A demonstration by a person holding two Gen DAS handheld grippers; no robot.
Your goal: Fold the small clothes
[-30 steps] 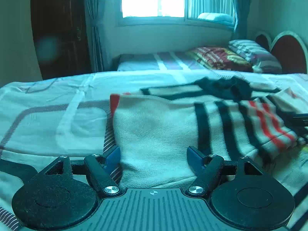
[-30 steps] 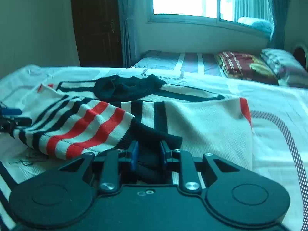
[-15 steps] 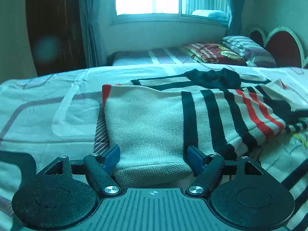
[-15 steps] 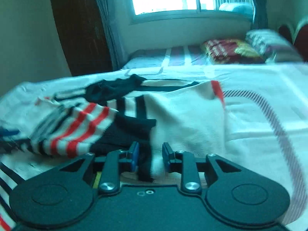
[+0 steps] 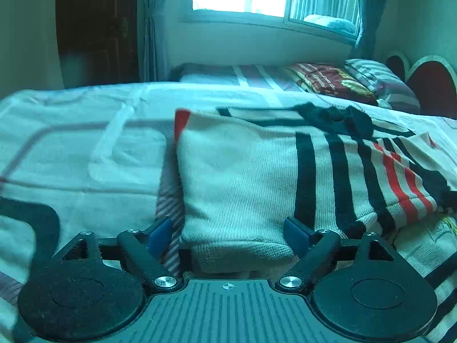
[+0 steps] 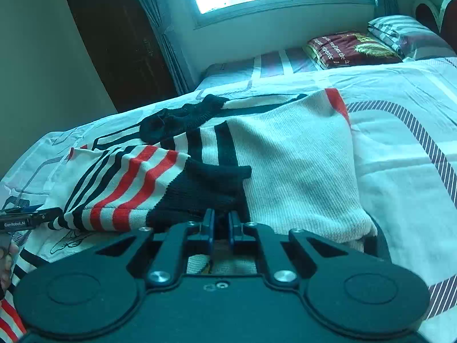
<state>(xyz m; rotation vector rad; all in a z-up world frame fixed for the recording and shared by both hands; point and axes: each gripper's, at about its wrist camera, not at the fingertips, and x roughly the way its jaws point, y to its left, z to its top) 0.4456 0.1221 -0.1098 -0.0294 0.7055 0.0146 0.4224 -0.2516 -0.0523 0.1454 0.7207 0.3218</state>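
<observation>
A: Where is the cream knitted sweater with black and red stripes (image 5: pixel 245 177)?

B: Lying on the white patterned bedsheet (image 5: pixel 74 148), its folded cream hem nearest the left gripper (image 5: pixel 230 233), its striped sleeve (image 6: pixel 125 183) laid across the body.

A: And the left gripper's jaws?

B: Wide, and they have just been opening further. The hem sits between the blue pads (image 5: pixel 294 233); the right one brushes the cloth, the left one stands clear on the sheet, so nothing is clamped.

A: The right gripper (image 6: pixel 218 224)?

B: Narrow. A second ago it pinched the sleeve's black cuff (image 6: pixel 205 191); half a second ago the jaws had parted, and now they have just closed in again. Whether the pads press on the cuff, I cannot tell.

A: Anything else changed?

B: The right view has rolled, tilting the room, and the sleeve lies flatter than before.
</observation>
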